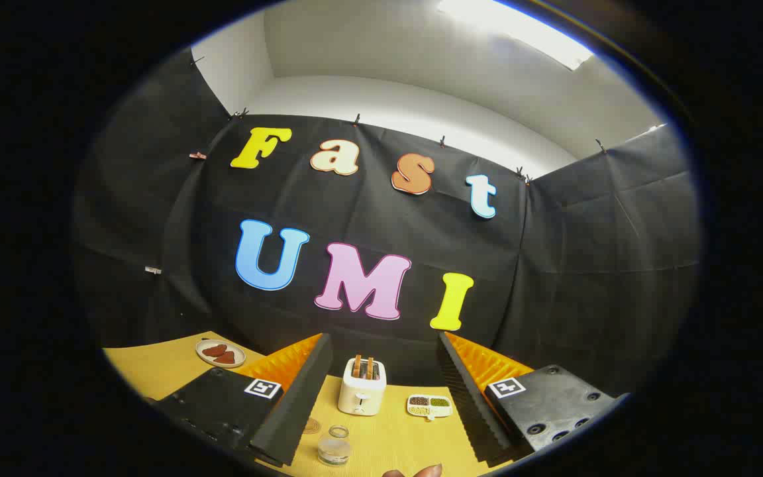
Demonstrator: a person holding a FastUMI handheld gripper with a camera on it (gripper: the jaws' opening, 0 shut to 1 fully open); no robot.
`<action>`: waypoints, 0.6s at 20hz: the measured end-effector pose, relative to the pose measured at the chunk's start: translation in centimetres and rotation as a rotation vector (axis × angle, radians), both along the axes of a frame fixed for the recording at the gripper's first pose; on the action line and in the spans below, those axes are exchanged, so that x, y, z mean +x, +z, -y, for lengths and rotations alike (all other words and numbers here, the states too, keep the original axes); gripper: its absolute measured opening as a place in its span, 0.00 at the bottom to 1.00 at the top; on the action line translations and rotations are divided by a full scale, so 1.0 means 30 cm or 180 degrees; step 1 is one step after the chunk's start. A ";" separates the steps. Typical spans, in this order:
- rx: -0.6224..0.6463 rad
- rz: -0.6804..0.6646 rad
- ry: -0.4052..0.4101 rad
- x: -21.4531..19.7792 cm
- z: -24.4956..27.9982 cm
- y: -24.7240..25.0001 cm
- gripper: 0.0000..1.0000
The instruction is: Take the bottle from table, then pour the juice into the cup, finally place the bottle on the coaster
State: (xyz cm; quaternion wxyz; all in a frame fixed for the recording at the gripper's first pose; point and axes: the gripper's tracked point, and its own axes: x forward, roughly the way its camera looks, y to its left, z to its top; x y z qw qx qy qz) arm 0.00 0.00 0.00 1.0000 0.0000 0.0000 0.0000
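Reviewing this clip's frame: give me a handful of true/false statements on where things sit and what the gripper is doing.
1. The gripper is open, with nothing between its fingers. True.
2. The toaster lies tipped on its side. False: it stands upright with two slices in its slots.
3. The glass cup stands nearer the fingers than the toaster. True.
4. The divided dish sits on top of the toaster. False: it rests on the table beside it.
5. The round plate is clamped by the fingers. False: it lies apart, beyond one finger.
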 end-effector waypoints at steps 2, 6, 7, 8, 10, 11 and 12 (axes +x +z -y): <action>-0.0023 -0.0005 -0.0010 -0.002 0.004 -0.005 0.97; 0.0014 -0.0051 -0.0010 -0.011 -0.009 -0.018 0.97; 0.0026 -0.0055 -0.0004 -0.015 -0.015 -0.022 0.97; 0.0021 -0.0060 0.0004 -0.015 -0.018 -0.023 0.97; -0.0004 -0.0066 0.0022 -0.018 -0.026 -0.031 0.97; -0.0002 -0.0066 0.0028 -0.016 -0.029 -0.029 0.97; 0.0007 -0.0070 0.0029 -0.018 -0.032 -0.030 0.97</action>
